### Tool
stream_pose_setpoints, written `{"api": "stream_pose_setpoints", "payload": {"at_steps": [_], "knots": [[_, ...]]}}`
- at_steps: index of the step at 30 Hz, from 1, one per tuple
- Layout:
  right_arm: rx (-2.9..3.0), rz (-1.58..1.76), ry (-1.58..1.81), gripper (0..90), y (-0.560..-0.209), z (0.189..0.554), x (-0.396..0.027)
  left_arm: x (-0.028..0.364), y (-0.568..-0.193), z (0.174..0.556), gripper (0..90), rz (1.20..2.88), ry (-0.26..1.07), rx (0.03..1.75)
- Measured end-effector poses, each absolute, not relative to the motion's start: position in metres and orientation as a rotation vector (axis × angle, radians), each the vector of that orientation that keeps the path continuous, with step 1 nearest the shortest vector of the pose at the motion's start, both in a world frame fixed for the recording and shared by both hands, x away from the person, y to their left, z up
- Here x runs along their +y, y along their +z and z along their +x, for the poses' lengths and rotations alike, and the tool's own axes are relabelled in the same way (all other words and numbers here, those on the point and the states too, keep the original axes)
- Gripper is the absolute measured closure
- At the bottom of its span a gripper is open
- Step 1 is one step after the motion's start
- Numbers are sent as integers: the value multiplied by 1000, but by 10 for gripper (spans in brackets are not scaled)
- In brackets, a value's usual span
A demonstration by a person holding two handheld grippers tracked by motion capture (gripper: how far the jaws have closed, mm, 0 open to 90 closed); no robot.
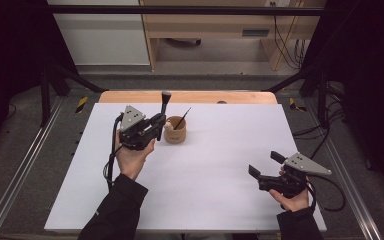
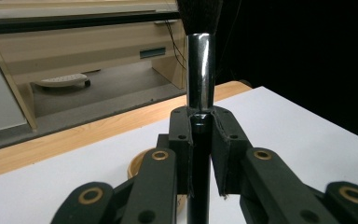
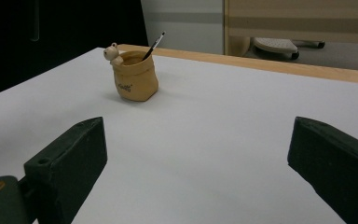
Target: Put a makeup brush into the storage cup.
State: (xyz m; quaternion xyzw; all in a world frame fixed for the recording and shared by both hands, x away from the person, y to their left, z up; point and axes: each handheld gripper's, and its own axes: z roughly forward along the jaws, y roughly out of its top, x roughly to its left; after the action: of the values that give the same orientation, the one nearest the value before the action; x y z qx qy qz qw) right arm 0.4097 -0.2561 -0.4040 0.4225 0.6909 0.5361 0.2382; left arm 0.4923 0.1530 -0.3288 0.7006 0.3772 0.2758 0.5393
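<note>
Brush [image 2: 200, 70] bristles cropped, handle between jaws

I see the pot [image 1: 175, 131] toward the far left of the tabletop [image 1: 220, 165], a thin brush [image 1: 182, 119] in it. My left tongs [image 1: 161, 118] are just left of it; right tongs [image 1: 263, 164] near-right, well apart.

Black sleeves; black grippers, grey triangular top plates, brass-ringed pivots, black fingers [image 3: 70, 154], trailing black cables.
</note>
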Motion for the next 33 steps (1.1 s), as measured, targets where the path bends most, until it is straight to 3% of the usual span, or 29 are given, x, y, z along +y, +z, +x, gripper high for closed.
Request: {"api": "stream_pose_setpoints", "payload": {"at_steps": [33], "knots": [[1891, 1152, 1471, 51, -404, 410, -256, 132, -333, 535, 790, 1641, 662, 925]]}}
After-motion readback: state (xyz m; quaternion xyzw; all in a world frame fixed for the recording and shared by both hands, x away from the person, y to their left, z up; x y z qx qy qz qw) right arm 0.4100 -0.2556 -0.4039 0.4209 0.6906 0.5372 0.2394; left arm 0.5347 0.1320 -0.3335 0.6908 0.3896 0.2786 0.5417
